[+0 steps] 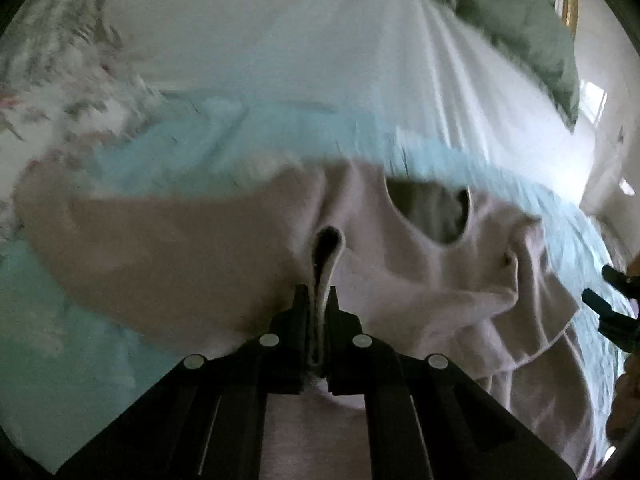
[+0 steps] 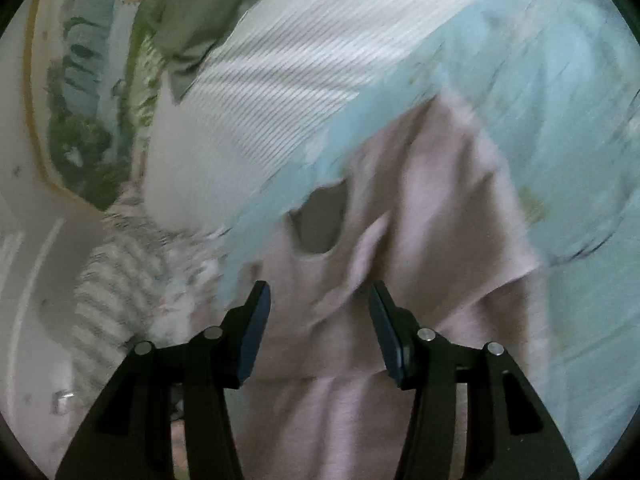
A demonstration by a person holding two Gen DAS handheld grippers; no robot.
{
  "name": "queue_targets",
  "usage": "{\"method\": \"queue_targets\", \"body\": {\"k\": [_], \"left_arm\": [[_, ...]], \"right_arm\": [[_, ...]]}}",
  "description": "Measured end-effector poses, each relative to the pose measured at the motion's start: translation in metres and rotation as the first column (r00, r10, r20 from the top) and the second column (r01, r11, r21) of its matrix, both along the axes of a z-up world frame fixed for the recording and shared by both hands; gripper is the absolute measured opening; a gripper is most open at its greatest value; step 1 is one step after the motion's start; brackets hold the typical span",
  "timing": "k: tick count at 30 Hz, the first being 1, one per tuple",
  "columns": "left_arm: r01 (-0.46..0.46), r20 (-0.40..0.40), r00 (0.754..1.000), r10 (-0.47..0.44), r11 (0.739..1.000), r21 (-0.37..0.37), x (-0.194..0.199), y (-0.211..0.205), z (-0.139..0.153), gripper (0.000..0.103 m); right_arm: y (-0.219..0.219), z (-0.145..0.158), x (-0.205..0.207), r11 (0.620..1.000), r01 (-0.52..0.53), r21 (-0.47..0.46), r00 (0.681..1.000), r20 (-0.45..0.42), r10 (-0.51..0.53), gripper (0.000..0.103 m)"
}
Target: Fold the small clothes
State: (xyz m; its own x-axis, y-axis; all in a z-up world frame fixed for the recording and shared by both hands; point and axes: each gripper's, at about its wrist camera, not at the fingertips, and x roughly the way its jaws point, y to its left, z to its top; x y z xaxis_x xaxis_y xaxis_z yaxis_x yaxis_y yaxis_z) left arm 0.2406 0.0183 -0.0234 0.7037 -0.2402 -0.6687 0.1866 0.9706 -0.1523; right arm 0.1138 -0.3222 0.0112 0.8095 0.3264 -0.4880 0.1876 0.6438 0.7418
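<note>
Light-blue bedspread (image 2: 540,92) carries the pink shirt (image 1: 400,280); your left tongs (image 1: 318,300) pinch its fold, your right tongs (image 2: 318,304) gape above it.

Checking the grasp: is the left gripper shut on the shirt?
Shut: the left gripper pinches a fold of the pink shirt between its closed jaws.

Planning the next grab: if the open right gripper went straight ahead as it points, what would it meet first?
Probably the pale pink knit garment, which fills the gap ahead of the right gripper; its neck opening lies further on. Blur leaves depth unclear.
</note>
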Motion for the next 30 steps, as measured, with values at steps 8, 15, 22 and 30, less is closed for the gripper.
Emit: {"method": "queue_targets", "body": {"k": [8, 15, 22, 30], "left_arm": [[-0.132, 0.000, 0.991, 0.132, 0.991, -0.028, 0.013, 0.032, -0.009, 0.004], [-0.098, -0.005, 0.995, 0.098, 0.995, -0.019, 0.007, 0.023, -0.016, 0.004], [-0.065, 0.003, 0.998, 0.065, 0.998, -0.026, 0.007, 0.008, -0.012, 0.004], [-0.038, -0.035, 0.999, 0.038, 0.999, 0.018, 0.008, 0.006, -0.033, 0.005]], "right_arm": [[-0.065, -0.011, 0.043, 0.968, 0.054, -0.247, 0.983, -0.159, -0.095, 0.053], [-0.057, -0.052, 0.084, 0.964, -0.112, -0.242, 0.964, -0.262, 0.046, 0.006], [-0.084, -0.025, 0.056, 0.954, -0.027, -0.298, 0.968, -0.246, -0.050, 0.007], [-0.075, -0.028, 0.054, 0.903, -0.030, -0.428, 0.935, -0.332, -0.126, 0.014]]}}
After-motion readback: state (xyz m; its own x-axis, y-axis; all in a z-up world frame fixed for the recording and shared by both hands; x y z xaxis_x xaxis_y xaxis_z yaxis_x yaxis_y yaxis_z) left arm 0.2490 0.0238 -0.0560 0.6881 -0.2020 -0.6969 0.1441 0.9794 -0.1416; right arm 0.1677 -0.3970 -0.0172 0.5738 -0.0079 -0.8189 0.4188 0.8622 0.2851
